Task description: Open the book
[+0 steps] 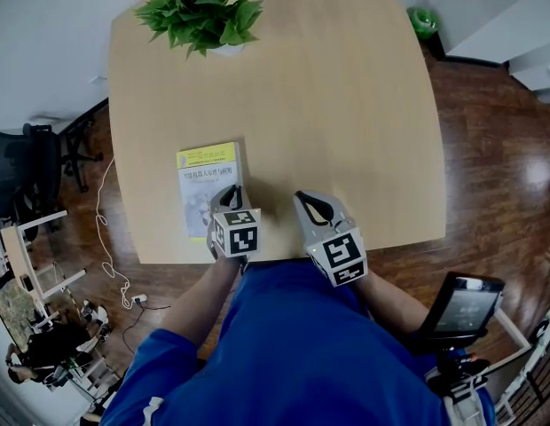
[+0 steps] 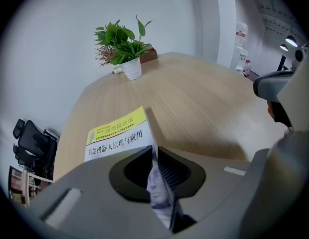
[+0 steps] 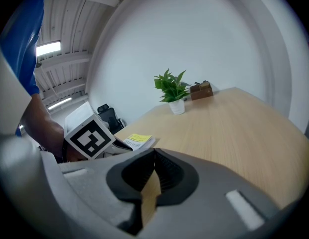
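The thin white paperback book with a yellow top band lies flat by the pale wooden table's near edge, its long axis running away from the person. The left gripper is at its near right corner, so the cover should swing up and leftward about the left long edge. The head view hides the pinch; the left gripper view shows those jaws clenched on the cover's free edge, while the right gripper, just beside, is closed on nothing.

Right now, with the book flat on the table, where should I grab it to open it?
Take the book by its front cover, at the near right corner, from the near edge of the table. It lies flat, so only that thin edge lifts; the left gripper pinches it there.
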`<state>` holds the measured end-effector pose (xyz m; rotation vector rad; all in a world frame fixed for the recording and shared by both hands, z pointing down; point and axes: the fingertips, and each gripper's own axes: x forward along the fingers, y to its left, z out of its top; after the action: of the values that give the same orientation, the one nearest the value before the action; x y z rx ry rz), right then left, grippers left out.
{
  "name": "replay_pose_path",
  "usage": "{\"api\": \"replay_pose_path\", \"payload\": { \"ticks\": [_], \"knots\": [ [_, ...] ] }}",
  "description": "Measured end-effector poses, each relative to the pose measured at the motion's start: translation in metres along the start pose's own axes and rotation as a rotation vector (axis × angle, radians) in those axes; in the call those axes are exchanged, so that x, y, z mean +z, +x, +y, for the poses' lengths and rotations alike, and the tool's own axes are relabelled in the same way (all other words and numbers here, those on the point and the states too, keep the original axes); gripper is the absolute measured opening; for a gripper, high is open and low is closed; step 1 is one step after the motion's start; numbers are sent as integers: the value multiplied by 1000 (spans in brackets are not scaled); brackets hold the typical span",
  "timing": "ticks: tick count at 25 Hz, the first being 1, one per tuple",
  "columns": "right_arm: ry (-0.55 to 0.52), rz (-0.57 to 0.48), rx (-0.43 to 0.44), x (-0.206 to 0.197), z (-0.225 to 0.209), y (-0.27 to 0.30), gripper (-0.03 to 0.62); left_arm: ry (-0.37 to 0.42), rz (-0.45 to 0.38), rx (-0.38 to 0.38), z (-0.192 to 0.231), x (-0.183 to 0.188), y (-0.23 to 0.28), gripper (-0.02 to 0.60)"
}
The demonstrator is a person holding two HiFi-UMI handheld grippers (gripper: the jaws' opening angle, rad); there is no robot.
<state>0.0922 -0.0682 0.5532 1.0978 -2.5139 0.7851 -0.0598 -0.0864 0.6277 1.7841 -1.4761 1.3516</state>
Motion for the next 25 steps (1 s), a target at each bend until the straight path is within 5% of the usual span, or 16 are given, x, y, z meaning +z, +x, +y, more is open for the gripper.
{"api": "replay_pose_path", "payload": {
  "ticks": [8,25],
  "knots": [
    [5,-5,-11,-2,-5,0,3,30,35,4,0,0,3,47],
    [14,-23,-9,2,-5,-1,3,-54,34,-50,18,7,-14,21]
  ]
}}
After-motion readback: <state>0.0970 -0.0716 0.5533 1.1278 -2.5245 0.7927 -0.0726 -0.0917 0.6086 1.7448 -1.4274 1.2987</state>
